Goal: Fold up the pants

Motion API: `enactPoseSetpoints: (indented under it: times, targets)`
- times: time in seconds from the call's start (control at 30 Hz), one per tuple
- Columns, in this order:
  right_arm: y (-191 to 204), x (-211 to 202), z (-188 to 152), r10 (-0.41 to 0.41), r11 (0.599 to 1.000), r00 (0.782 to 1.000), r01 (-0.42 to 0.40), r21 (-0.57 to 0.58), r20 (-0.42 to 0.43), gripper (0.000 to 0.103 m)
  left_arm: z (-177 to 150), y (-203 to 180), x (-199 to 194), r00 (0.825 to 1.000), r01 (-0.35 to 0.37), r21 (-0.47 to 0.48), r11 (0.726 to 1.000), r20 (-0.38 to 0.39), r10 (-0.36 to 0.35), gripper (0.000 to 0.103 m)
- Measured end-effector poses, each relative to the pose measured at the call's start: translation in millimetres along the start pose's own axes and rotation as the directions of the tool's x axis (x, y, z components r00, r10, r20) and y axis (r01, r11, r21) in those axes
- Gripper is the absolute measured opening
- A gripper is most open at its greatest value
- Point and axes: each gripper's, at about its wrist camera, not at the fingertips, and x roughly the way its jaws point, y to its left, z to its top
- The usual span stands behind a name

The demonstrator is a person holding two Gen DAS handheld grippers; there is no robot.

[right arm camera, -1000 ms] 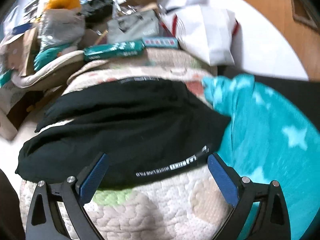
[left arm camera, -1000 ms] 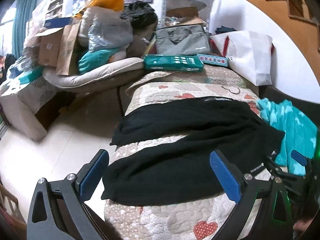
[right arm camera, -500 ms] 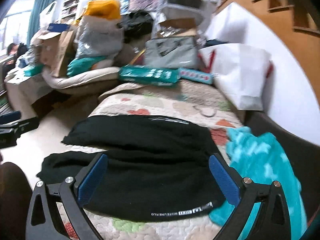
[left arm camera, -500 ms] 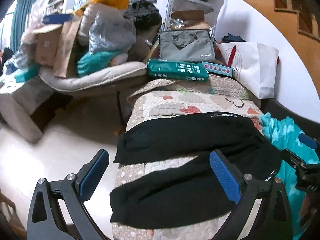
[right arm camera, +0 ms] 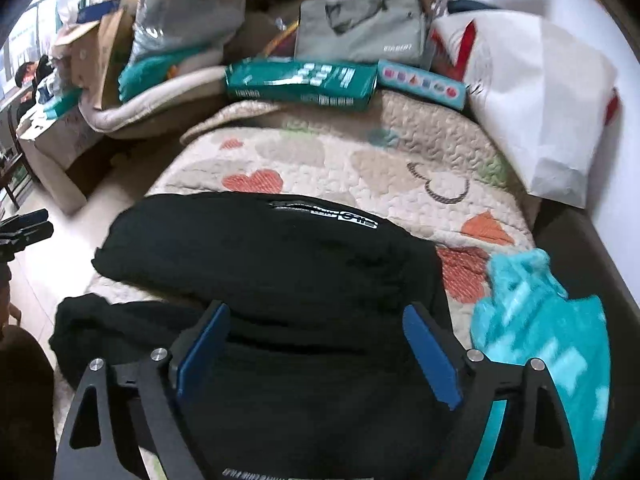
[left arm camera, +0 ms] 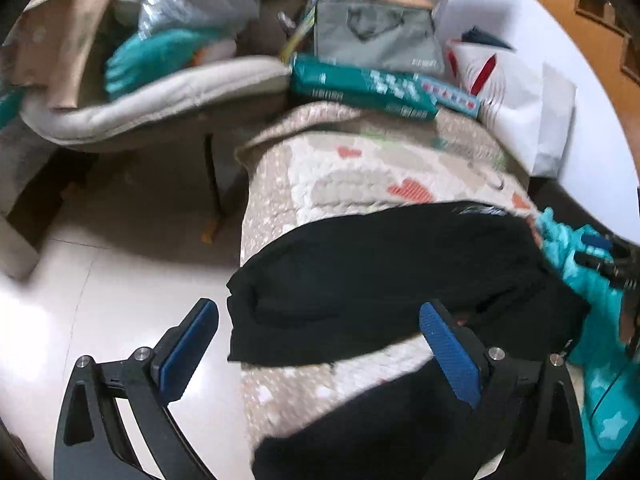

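1. Right wrist view shows the quilt (right arm camera: 352, 160), the largest thing here, stretching ahead of the right gripper (right arm camera: 316, 344) under everything else; it is cream with red hearts.
2. The black pants (right arm camera: 272, 256) lie across the quilt directly in front of this gripper, one leg farther ahead and bearing a white label, the other nearer and running under the tool toward the left edge of the quilt.
3. A teal blanket (right arm camera: 536, 320) with pale stars sits just right of the right gripper, touching the pants.
4. A white bag (right arm camera: 532, 92) leans far ahead to the right, beyond the quilt.
5. A long green box (right arm camera: 300, 80) rests at the quilt's far end, well ahead of the tool.
6. The right gripper has its blue pads spread wide above the nearer pant leg, gripping nothing.
7. From the left wrist, the left gripper (left arm camera: 320, 348) is likewise spread apart with nothing between its pads; the pants (left arm camera: 384, 280) lie ahead and to its right, the leg ends hanging at the quilt's (left arm camera: 360, 176) left edge, and bare floor (left arm camera: 100, 300) lies to its left.
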Motion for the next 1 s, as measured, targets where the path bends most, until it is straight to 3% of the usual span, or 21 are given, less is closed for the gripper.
enactPoseSetpoints:
  times: [0.2, 0.33, 0.43, 0.6, 0.67, 0.73, 0.8, 1.0]
  targets:
    - [-25.0, 50.1, 36.1, 0.043, 0.998, 0.998, -0.041, 0.052, -0.038, 0.090, 18.5, 53.7, 64.2, 0.993, 0.085, -0.140, 0.987, -0.071, -0.095, 0.101]
    - [-37.8, 74.0, 48.4, 0.102, 0.991, 0.993, -0.097, 0.089, -0.058, 0.090, 25.0, 94.4, 98.0, 0.976, 0.171, -0.308, 0.936, -0.074, -0.203, 0.101]
    - [-43.5, 91.5, 56.3, 0.166, 0.982, 0.983, -0.157, 0.106, -0.078, 0.089, 23.3, 107.8, 116.6, 0.964, 0.219, -0.372, 0.902, -0.062, -0.260, 0.101]
    - [-46.0, 110.4, 66.1, 0.264, 0.962, 0.958, -0.254, 0.098, -0.114, 0.084, 19.8, 102.0, 140.0, 0.939, 0.275, -0.371, 0.887, -0.094, -0.331, 0.101]
    - [-45.9, 116.9, 71.0, 0.264, 0.964, 0.956, -0.257, 0.067, -0.132, 0.081, 16.5, 94.5, 147.0, 0.918, 0.320, -0.361, 0.876, -0.111, -0.381, 0.100]
    - [-43.0, 124.8, 76.4, 0.250, 0.968, 0.956, -0.249, 0.026, -0.156, 0.079, 13.9, 86.8, 152.8, 0.912, 0.322, -0.327, 0.889, -0.147, -0.384, 0.091]
    - [-38.0, 133.4, 81.1, 0.226, 0.972, 0.958, -0.234, -0.022, -0.174, 0.076, 12.1, 84.4, 154.3, 0.922, 0.289, -0.295, 0.911, -0.171, -0.348, 0.078]
    - [-17.1, 167.3, 93.3, 0.153, 0.967, 0.961, -0.194, -0.166, -0.232, 0.072, 9.0, 102.4, 147.5, 0.919, 0.309, -0.340, 0.888, -0.135, -0.371, 0.053]
